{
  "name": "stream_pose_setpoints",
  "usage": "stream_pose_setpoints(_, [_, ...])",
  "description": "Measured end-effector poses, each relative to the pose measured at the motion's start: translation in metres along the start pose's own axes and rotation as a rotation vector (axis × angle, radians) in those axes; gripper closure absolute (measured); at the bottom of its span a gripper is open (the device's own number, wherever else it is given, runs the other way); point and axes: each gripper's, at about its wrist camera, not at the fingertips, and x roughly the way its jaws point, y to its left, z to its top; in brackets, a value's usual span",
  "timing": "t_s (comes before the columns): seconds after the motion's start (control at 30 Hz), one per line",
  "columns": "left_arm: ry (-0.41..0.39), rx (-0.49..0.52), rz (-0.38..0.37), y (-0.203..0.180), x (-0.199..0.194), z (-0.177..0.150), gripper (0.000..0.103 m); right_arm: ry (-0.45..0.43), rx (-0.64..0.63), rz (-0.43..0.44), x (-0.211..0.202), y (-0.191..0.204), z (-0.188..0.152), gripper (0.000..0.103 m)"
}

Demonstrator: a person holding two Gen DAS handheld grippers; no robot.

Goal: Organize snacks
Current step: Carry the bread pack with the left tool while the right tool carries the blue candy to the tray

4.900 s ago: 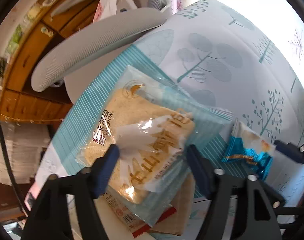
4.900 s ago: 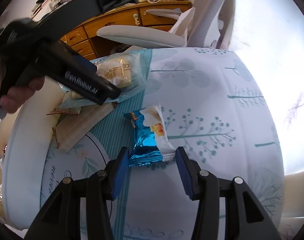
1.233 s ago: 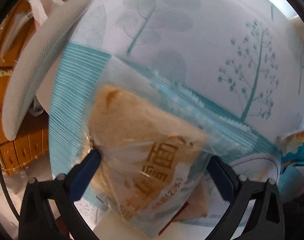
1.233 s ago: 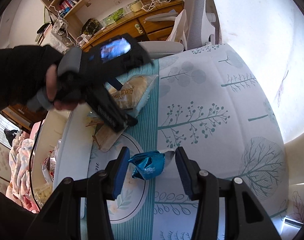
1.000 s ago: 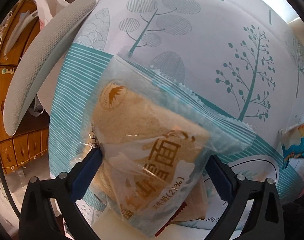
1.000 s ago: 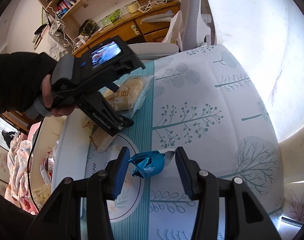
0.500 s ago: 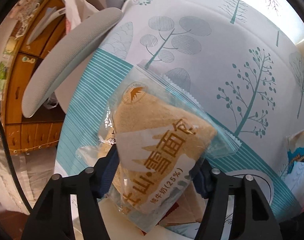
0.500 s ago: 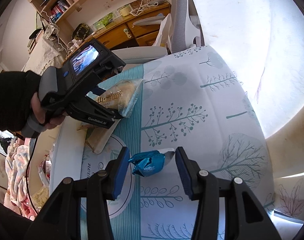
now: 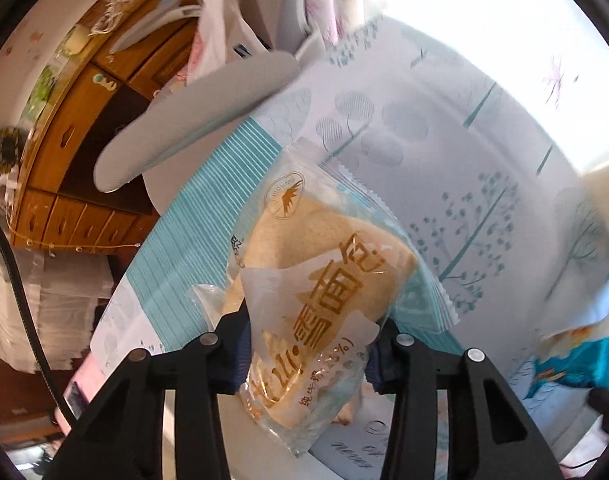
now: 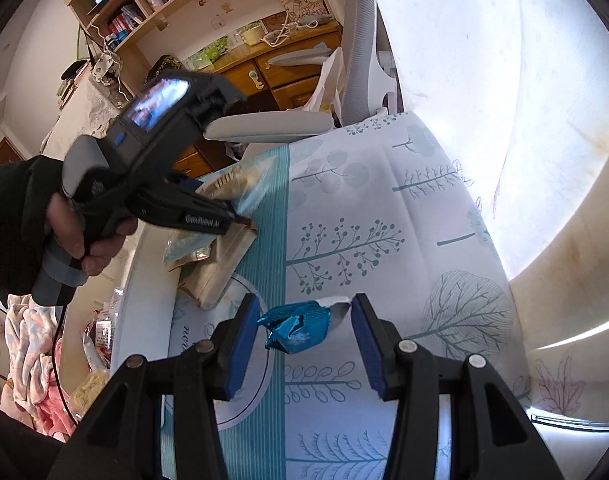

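Observation:
A clear bread packet (image 9: 316, 264) with gold lettering hangs tilted above the table, its lower half between the pads of my left gripper (image 9: 310, 352). The jaws are closing and press on its sides. In the right wrist view the left gripper (image 10: 240, 220) is held by a hand in a dark sleeve, with the bread packet (image 10: 240, 176) sticking out past it. My right gripper (image 10: 304, 340) is shut on a crumpled blue foil snack packet (image 10: 300, 326), held above the table. The same blue packet (image 9: 576, 360) shows at the right edge of the left wrist view.
The table wears a white cloth with teal trees (image 10: 384, 220) and a striped band. Tan flat packets (image 10: 220, 268) lie stacked below the left gripper. A grey office chair (image 10: 272, 124) and a wooden desk (image 9: 64, 120) stand beyond. Bags lie low at the left (image 10: 100, 332).
The left jaws have narrowed from wide apart onto the bread packet and lifted it off the pile, with a roll of the wrist. The right gripper rose a little, still holding the blue packet.

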Motion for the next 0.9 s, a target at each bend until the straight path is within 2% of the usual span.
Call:
stream_pose_setpoints(0.2, [-0.045,-0.075,-0.104,0.009,-0.05,-0.017,0.061,-0.021,-0.025,-0.006,-0.014,0.02,-0.003,0.055])
stream_pose_setpoints(0.33, [-0.121,-0.109,-0.17,0.016,-0.093,-0.035,0.061,-0.039,-0.061,-0.008,-0.025,0.039,-0.007,0.055])
stream_pose_setpoints(0.47, [-0.165,-0.145,-0.244,0.034,-0.123,-0.056,0.061,-0.066,-0.086,-0.012,-0.037,0.061,-0.013,0.055])
stream_pose_setpoints(0.67, [-0.236,-0.227,-0.329,0.06,-0.163,-0.112,0.061,-0.096,-0.106,-0.029,-0.052,0.096,-0.028,0.055])
stream_pose_setpoints(0.9, [-0.294,-0.339,-0.387,0.102,-0.19,-0.183,0.061,-0.132,-0.085,-0.03,-0.065,0.143,-0.05,0.055])
